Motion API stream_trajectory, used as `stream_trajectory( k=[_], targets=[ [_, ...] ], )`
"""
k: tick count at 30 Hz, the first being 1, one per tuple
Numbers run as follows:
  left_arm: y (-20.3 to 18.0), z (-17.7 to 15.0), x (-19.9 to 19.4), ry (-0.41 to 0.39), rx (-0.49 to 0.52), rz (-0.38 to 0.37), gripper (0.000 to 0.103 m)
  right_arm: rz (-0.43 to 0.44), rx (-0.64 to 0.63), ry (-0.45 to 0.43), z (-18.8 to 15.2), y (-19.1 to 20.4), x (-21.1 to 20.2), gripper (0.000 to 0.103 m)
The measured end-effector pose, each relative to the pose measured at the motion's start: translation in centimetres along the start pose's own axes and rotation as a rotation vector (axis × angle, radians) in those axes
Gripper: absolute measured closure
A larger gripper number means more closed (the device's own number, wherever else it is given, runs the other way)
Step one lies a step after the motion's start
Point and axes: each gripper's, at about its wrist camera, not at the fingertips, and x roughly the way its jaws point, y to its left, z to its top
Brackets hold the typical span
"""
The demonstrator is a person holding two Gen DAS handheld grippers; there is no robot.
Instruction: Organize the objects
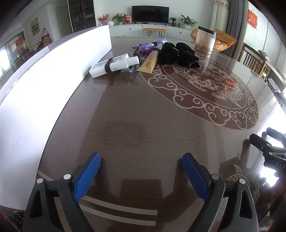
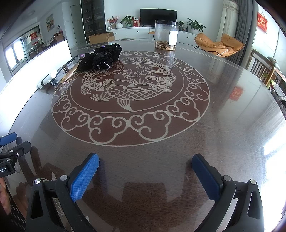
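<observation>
Two grippers hang over a round, glossy dark-wood table (image 2: 223, 125) inlaid with a pale fish-and-cloud medallion (image 2: 130, 96); behind it lies a living room with a television (image 1: 150, 13), potted plants and an orange chair (image 2: 219, 44). At the far left a tall, smooth white board (image 1: 35, 85) stands on the table. Beside it lie a white bottle (image 1: 114, 65), a gold tube (image 1: 149, 62), a purple patterned item (image 1: 146, 47), fuzzy black scrunchies (image 1: 178, 51), and to their right a clear cylindrical jar (image 1: 205, 40). The left gripper (image 1: 141, 160) and right gripper (image 2: 145, 161) both hold their ribbed blue pads (image 2: 84, 178) wide apart over bare tabletop, nothing between them; the cluster lies well beyond the fingertips.
</observation>
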Motion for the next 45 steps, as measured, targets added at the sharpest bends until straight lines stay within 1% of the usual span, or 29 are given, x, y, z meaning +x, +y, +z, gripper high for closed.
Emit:
stream_trajectory(
  k=[5,7,33,45],
  targets=[
    [0.0,0.0,0.1,0.001,-0.005,0.008,0.006,0.000,0.000,0.000,0.0,0.0,0.0,0.000],
    [0.3,0.0,0.2,0.008,-0.016,0.014,0.000,0.000,0.000,0.000,0.0,0.0,0.0,0.000],
    [0.4,0.0,0.3,0.010,-0.024,0.018,0.000,0.000,0.001,-0.001,0.0,0.0,0.0,0.000],
    [1.5,-0.1,0.3,0.012,-0.071,0.046,0.000,0.000,0.001,-0.001,0.0,0.0,0.0,0.000]
  ],
)
